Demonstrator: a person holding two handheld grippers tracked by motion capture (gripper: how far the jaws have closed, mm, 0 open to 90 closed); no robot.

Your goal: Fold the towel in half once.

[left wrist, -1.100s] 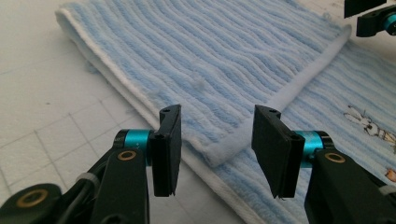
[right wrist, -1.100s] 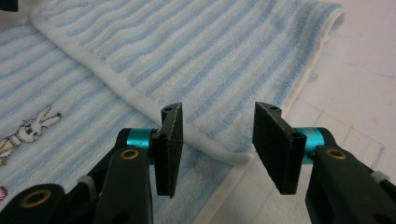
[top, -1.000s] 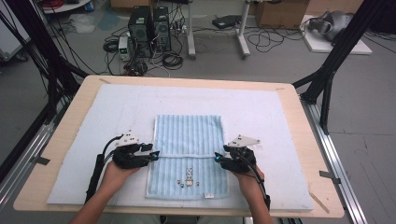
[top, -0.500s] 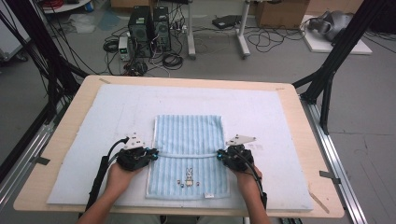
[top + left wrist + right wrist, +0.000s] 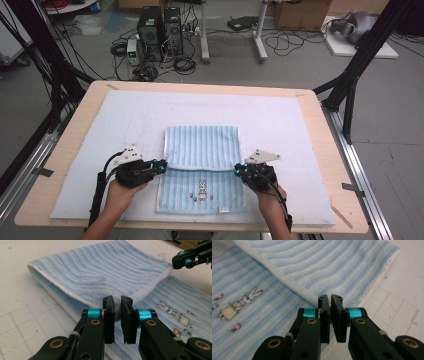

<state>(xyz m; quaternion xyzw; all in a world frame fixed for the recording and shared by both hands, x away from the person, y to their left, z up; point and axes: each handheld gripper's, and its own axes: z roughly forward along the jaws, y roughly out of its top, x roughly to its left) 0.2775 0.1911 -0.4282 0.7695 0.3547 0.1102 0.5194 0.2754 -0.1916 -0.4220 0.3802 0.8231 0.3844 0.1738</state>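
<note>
From above, your towel [image 5: 202, 172] lies mid-pad [image 5: 300, 120], its far half folded toward you, the fold unfinished. Your left gripper [image 5: 161, 165] and right gripper [image 5: 239, 170] now sit at the folded edge's corners; a second ago they were nearer you.

Left gripper view: the jaws, just closed, pinch that edge.

Right gripper view: your jaws look clamped on the other corner, though the pinch is partly hidden.
</note>
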